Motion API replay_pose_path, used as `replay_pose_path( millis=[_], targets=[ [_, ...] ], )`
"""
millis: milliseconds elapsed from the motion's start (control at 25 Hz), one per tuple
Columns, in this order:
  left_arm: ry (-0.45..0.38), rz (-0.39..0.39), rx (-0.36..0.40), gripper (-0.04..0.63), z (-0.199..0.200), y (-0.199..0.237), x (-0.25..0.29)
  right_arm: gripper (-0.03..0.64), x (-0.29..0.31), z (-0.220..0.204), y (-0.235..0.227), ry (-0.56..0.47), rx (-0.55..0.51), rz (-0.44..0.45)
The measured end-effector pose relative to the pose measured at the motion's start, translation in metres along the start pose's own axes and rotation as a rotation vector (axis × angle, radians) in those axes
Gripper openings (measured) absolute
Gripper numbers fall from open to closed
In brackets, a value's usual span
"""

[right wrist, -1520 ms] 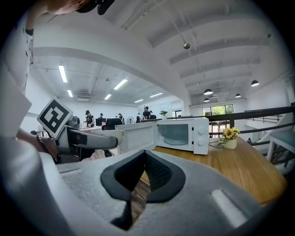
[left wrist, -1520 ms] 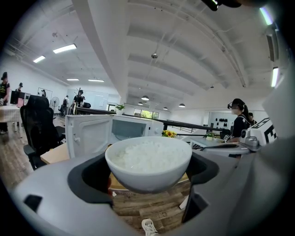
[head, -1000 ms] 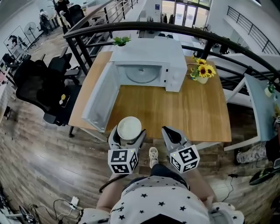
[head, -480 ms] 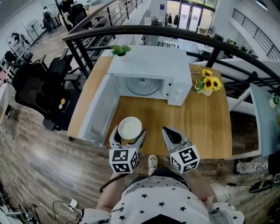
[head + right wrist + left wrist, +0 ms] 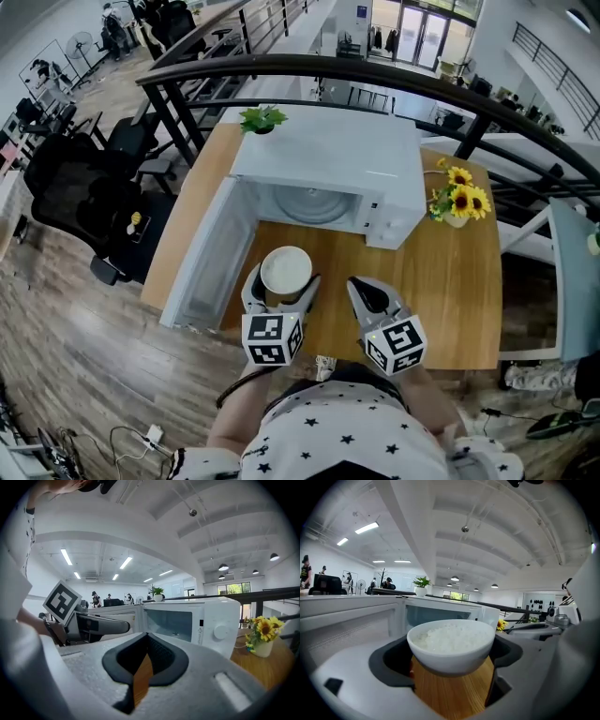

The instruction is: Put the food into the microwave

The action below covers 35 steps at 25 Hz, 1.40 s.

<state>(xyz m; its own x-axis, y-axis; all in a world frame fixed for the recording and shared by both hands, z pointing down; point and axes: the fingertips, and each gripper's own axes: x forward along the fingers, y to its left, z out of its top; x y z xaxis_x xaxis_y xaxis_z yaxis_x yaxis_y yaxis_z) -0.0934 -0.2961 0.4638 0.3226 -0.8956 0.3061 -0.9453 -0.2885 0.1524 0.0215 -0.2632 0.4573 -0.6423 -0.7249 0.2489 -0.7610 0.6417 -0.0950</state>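
Observation:
A white bowl of rice [image 5: 285, 271] [image 5: 451, 644] sits between the jaws of my left gripper [image 5: 279, 286] [image 5: 451, 660], which is shut on it and holds it above the wooden table [image 5: 441, 291]. The white microwave [image 5: 330, 173] [image 5: 187, 620] stands ahead at the table's far side. Its door [image 5: 208, 255] hangs open to the left and the glass turntable [image 5: 309, 203] shows inside. My right gripper [image 5: 364, 295] [image 5: 140, 677] hovers beside the left one with its jaws closed together on nothing.
A vase of sunflowers [image 5: 457, 203] [image 5: 262, 637] stands right of the microwave. A small potted plant [image 5: 262, 119] sits at the table's back left corner. A black railing [image 5: 375, 75] curves behind the table, and black office chairs [image 5: 84, 187] stand to the left.
Both grippers and the view have moved forward toward the microwave; the bowl of rice now sits closer to the open cavity. The bowl stays held in the left gripper.

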Motion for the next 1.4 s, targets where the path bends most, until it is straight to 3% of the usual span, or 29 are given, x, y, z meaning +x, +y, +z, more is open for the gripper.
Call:
replay_pose_path(
  millis=[640, 1400],
  targets=[
    [0.017, 0.048, 0.019, 0.479, 0.006, 0.018, 0.108, 0.005, 0.05, -0.011, -0.058, 0.057, 0.026, 0.036],
    [0.085, 0.132, 0.059, 0.479, -0.018, 0.055, 0.197, 0.005, 0.08, -0.037, -0.08, 0.135, 0.057, 0.082]
  ],
)
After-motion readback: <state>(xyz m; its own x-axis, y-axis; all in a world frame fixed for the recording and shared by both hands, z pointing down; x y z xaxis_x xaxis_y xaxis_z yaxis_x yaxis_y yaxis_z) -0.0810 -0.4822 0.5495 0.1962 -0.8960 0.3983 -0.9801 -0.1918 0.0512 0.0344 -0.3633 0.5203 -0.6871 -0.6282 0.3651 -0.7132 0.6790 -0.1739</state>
